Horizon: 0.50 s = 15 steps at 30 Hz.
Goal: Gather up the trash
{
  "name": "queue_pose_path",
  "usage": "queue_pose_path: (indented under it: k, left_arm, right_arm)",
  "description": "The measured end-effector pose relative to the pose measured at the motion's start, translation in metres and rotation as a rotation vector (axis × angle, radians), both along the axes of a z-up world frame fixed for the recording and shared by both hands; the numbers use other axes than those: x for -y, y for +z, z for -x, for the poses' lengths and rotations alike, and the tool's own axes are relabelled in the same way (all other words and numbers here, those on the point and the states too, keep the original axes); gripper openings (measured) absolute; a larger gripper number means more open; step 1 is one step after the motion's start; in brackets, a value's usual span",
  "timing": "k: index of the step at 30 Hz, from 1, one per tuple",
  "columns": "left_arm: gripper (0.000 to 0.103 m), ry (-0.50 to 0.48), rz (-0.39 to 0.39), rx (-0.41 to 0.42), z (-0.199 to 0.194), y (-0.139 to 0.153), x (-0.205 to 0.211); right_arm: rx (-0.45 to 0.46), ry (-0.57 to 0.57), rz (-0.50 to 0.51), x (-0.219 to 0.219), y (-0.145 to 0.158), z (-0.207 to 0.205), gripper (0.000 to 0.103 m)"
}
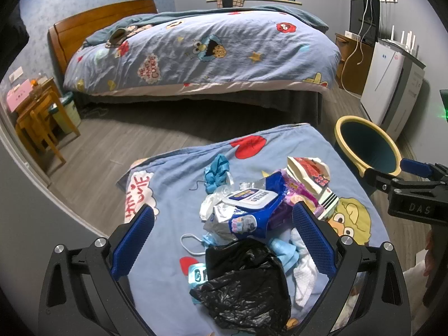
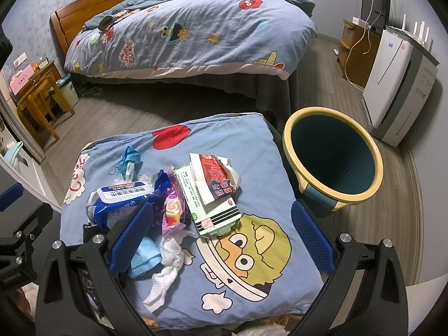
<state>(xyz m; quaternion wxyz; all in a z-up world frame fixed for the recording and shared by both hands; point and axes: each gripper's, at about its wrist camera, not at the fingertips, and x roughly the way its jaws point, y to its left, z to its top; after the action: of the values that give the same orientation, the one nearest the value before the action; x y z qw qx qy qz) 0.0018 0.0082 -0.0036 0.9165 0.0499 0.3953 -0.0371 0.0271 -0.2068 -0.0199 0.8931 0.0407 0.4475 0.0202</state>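
Black plastic bag (image 1: 243,280) lies between my wide-open, empty left tongs (image 1: 222,240); right tongs (image 2: 221,238) gape empty, bin (image 2: 333,156) far right.

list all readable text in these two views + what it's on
"ME WANT COOKIE": speech bubble printed on the duvet on the bed.
"DAS": black body of the right hand-held gripper, letters cut off after that.
Red letters on the cover under the trash: only partly in view, not readable.
Wet wipes pack, green-and-white box, red snack wrapper: print too small to read.
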Motion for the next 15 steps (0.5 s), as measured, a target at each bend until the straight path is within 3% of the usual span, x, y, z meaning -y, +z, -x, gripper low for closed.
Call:
queue_pose_path:
  k: [15]
  left_arm:
    - [0.098, 0.000, 0.001, -0.001, -0.0004, 0.0002, -0.0004]
  right_arm:
    - [-0.001, 0.000, 0.000, -0.0002, 0.0002, 0.0001, 0.097]
